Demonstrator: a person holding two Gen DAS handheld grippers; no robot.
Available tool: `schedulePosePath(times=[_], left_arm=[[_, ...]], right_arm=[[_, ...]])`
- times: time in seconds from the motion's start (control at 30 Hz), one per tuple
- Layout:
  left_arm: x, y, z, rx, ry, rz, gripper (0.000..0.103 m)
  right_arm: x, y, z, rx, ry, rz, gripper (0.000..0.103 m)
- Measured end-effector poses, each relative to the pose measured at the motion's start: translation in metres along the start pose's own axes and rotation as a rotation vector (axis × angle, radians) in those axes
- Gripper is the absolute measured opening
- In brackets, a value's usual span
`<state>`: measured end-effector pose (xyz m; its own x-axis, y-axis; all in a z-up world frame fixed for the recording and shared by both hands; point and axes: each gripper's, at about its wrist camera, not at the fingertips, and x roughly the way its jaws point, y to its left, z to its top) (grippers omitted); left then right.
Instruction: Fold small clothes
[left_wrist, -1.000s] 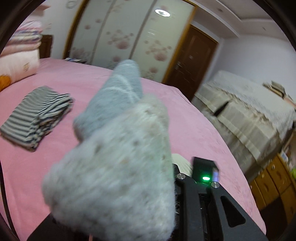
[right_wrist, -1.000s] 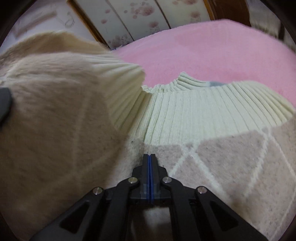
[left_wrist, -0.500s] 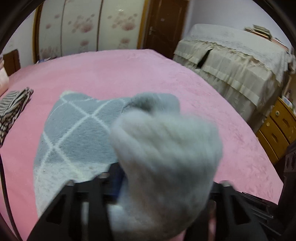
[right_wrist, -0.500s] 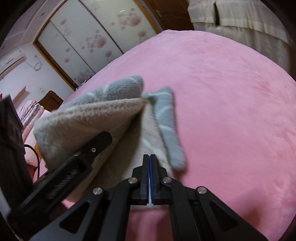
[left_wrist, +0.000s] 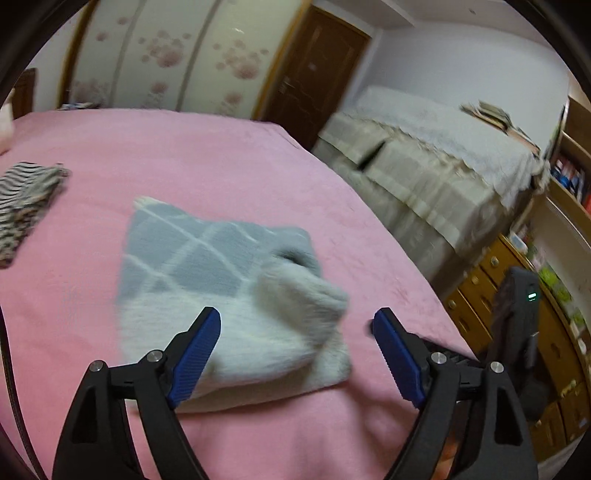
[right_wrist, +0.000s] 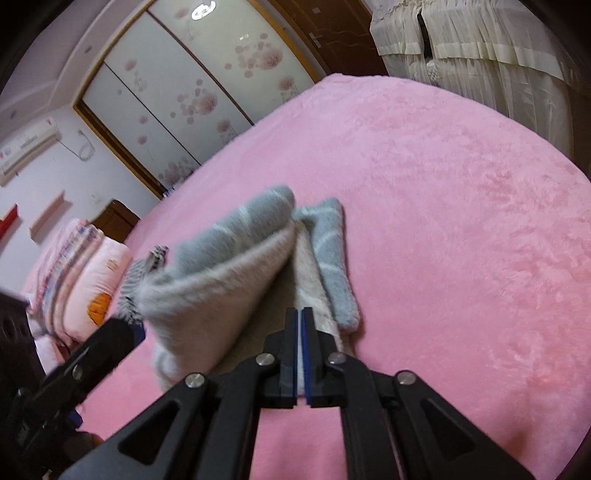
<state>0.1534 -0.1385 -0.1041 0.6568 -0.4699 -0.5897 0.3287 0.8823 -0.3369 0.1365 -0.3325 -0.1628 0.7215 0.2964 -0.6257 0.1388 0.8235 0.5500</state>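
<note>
Left wrist view looks down over a pink bed (left_wrist: 229, 173) where the sweater (left_wrist: 207, 266), grey above with pale diamond lines and whitish below, lies folded in a thick pad. Its near right corner bulges up in a fuzzy lump, blurred in the picture. The left tongs (left_wrist: 295, 332) stand wide; their jaws have just been opening, and the blue pads (left_wrist: 194, 350) sit clear on either side of the sweater's near edge with nothing pressed between them. A striped garment (left_wrist: 26, 199) lies folded well apart at the bed's far left. Beyond the bed stand a flowered wardrobe (left_wrist: 166, 59), a brown door (left_wrist: 314, 70), a second bed (left_wrist: 436, 162) under a cream cover and a wooden dresser (left_wrist: 476, 280). The other tool's black body shows at the right edge.

Right wrist view shows the same sweater (right_wrist: 229, 291) from its other side, the upper layer lifted like a flap over the lower one, and a grey sleeve (right_wrist: 332, 258) lying along the right edge. The right tongs (right_wrist: 300, 325) are nearly closed, a thin slit between the pads; their jaws have just begun opening, and a sliver of pale fabric shows in the gap, though whether it is pinched cannot be told. Folded quilts (right_wrist: 85, 280) are piled at the left.
</note>
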Motion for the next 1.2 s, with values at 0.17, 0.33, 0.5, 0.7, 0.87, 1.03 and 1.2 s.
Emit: schedulePosePath(times=[0.17,0.33,0.5,0.7,0.87,1.03,1.2], left_arm=[[-0.016,0.051,0.0,-0.058,0.016,0.219,0.084],[-0.013,0.078,-0.006,-0.138,0.068,0.296,0.084],[-0.008,0.075,-0.014,-0.117,0.084,0.3,0.084],[0.001,0.065,-0.007,-0.109,0.083,0.276,0.084],[0.011,0.055,-0.001,-0.072,0.066,0.235,0.084],[0.044,0.051,-0.013,-0.013,0.135,0.235,0.084],[0.071,0.057,-0.036,0.035,0.196,0.273,0.091]], right_arm=[[-0.012,0.032,0.011,-0.062,-0.022,0.049,0.034],[-0.006,0.076,0.011,-0.238,-0.026,-0.002,0.045],[0.01,0.112,0.001,-0.421,-0.011,-0.094,0.046],[0.033,0.113,-0.004,-0.48,0.053,-0.17,0.016],[0.01,0.075,0.0,-0.358,0.008,-0.165,0.014],[0.018,0.022,-0.029,-0.236,0.066,-0.191,0.013],[0.038,-0.024,-0.047,-0.076,0.107,-0.138,0.013]])
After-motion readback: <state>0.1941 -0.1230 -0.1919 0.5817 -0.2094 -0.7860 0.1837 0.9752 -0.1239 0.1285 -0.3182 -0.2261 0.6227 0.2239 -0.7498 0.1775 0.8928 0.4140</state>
